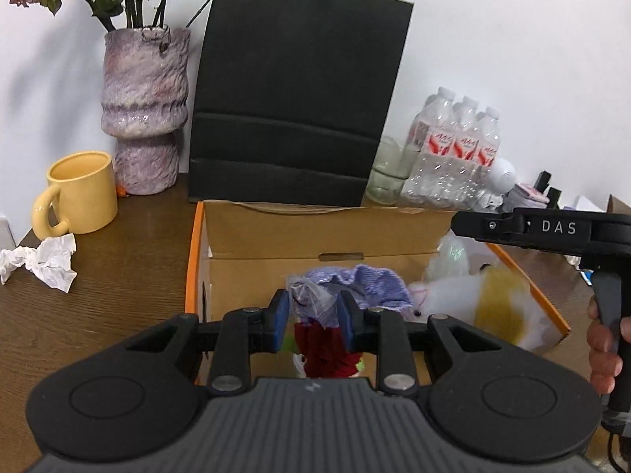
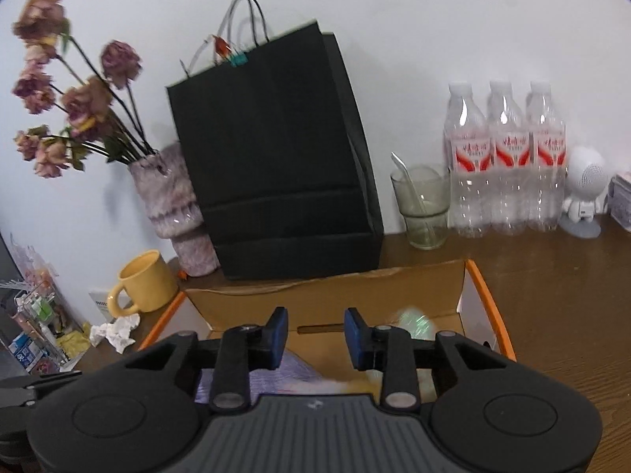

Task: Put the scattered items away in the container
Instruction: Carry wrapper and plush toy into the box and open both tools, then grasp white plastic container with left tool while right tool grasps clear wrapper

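Left tool (image 1: 314, 317) grips a clear bag (image 1: 311, 299) over the box (image 1: 327, 232); right tool (image 2: 315, 335) gapes empty.

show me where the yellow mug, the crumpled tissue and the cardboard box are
yellow mug (image 1: 84, 193), left wrist view, front wall.
crumpled tissue (image 1: 43, 262), left wrist view, middle of the wad.
cardboard box (image 1: 323, 232), left wrist view, inner back flap.

Black paper bag (image 2: 272, 157) upright at wall, teal clip on top. Purple vase (image 1: 144, 110) w/ dried flowers left of it, yellow mug (image 1: 81, 193) nearer. Glass (image 2: 424, 205), 3 water bottles (image 2: 504, 157) right.
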{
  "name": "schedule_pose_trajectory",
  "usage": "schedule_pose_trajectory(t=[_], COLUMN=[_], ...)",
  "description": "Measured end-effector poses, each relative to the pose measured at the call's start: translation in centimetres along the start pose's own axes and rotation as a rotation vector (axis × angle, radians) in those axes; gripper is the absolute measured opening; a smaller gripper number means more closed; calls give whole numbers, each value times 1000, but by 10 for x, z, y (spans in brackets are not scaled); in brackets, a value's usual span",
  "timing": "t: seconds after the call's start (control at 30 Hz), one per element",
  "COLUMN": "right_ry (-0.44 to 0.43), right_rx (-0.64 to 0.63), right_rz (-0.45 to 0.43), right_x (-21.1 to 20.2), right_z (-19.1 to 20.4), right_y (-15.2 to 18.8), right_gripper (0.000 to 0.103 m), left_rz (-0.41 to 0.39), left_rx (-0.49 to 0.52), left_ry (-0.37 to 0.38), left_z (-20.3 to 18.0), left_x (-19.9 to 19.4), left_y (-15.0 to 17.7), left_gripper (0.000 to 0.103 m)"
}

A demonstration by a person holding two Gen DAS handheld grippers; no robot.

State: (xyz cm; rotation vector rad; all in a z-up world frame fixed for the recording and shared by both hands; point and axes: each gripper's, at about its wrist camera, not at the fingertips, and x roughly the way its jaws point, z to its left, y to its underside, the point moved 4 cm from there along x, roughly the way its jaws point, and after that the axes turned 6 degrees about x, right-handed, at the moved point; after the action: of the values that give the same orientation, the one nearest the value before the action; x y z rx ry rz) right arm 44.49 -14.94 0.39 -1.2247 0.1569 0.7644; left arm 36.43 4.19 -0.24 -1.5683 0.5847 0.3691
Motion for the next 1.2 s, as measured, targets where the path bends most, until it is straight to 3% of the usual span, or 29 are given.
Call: schedule_pose_trajectory(t=[0.03, 0.1, 0.2, 0.3, 0.4, 0.47, 0.9, 1.2], right_ry=[3, 5, 21, 40, 50, 56, 15, 23], right_rx=[4, -1, -40, -70, -79, -86, -91, -121], right_rz=[6, 14, 22, 30, 35, 39, 57, -15], right_x=[1, 1, -4, -9, -16, -20, -62, -136], right_z=[-1, -3, 0, 2, 3, 3, 3, -10], right_y=[0, 1, 5, 8, 12, 14, 39, 68], right_gripper=[42, 69, 87, 103, 103, 103, 103, 103], left_rz=[3, 6, 7, -1, -17, -32, -45, -132], left_rx=[1, 5, 10, 6, -1, -1, -13, 19], left_ry=[3, 0, -14, -28, -27, -39, -95, -103], left_z=[0, 0, -2, -4, -6, -7, -14, -32], left_x=[1, 1, -1, -6, -12, -18, -50, -113], left_y=[0, 0, 1, 1, 1, 1, 11, 37], left_gripper=[29, 32, 46, 75, 99, 103, 103, 103])
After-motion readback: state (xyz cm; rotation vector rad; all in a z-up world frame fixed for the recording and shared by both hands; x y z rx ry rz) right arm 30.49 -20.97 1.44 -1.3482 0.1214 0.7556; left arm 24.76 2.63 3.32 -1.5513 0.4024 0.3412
